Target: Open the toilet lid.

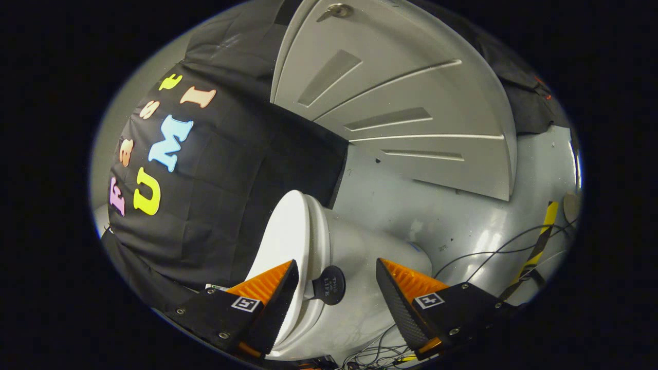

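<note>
The view is rolled on its side, with the floor to the right of the toilet. The white toilet lid (288,241) lies down on the bowl (360,257). A round black pull tab (329,285) sticks out from the lid's front edge. My gripper (336,264) is open, and the tab sits in the gap between the fingers, nearer the one on the lid's side (272,288). The other finger (406,288) is in front of the bowl's side. Neither finger presses on the tab.
A white panelled door (411,103) stands beyond the toilet. Black cloth (231,180) hangs behind the lid. On the grey floor (437,205) lie thin cables (488,252) and a yellow-and-black striped strip (540,241).
</note>
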`<state>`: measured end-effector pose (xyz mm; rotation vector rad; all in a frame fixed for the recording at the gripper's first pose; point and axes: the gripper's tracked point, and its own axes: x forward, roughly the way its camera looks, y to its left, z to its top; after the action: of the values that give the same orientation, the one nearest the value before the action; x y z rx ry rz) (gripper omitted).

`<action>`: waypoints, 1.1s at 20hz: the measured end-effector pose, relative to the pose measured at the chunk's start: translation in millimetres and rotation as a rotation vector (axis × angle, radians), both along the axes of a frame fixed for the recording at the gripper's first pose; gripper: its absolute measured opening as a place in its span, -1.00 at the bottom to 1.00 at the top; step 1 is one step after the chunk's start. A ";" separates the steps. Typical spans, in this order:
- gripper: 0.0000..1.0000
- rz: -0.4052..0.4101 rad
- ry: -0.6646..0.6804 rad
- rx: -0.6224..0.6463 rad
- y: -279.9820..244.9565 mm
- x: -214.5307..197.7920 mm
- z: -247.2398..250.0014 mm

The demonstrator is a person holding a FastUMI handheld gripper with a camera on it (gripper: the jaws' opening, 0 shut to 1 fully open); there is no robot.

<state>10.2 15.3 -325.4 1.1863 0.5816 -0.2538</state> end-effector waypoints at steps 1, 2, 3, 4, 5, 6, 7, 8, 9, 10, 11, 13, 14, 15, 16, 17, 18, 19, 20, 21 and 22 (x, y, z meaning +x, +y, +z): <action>0.68 0.006 -0.001 0.014 4.2 -1.2 2.7; 0.58 0.008 -0.006 0.019 4.8 1.0 3.8; 0.38 0.008 -0.015 0.018 4.8 4.0 5.2; 0.31 0.006 -0.027 0.016 2.9 6.1 8.1; 0.17 0.002 -0.038 0.016 2.2 7.8 10.2; 0.08 -0.001 -0.047 0.021 0.0 9.0 12.3; -0.10 -0.004 -0.050 0.021 -0.5 9.3 11.2; -0.15 -0.006 -0.046 0.016 -2.8 9.6 8.6; -0.28 -0.009 -0.042 0.016 -3.9 8.6 6.0; -0.39 -0.011 -0.042 0.023 -5.1 7.6 6.9; -0.60 -0.014 -0.039 0.026 -5.9 8.3 6.1; -0.78 -0.019 -0.038 0.032 -8.0 9.3 4.5; -0.79 -0.021 -0.035 0.035 -9.2 10.3 5.0; -0.84 -0.021 -0.035 0.040 -9.4 10.2 6.0; -0.86 -0.023 -0.035 0.052 -9.3 10.9 6.1; -0.90 -0.024 -0.035 0.058 -9.1 12.3 7.0; -0.94 -0.023 -0.034 0.054 -9.6 13.0 7.4; -0.95 -0.018 -0.032 0.041 -9.5 13.1 6.8; -0.95 -0.014 -0.027 0.025 -10.0 13.6 7.2; -0.95 -0.016 -0.025 0.014 -10.1 13.0 9.0; -0.98 -0.010 -0.018 0.012 -10.2 13.9 8.2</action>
<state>24.1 5.1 -317.2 1.2027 0.5621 -0.2481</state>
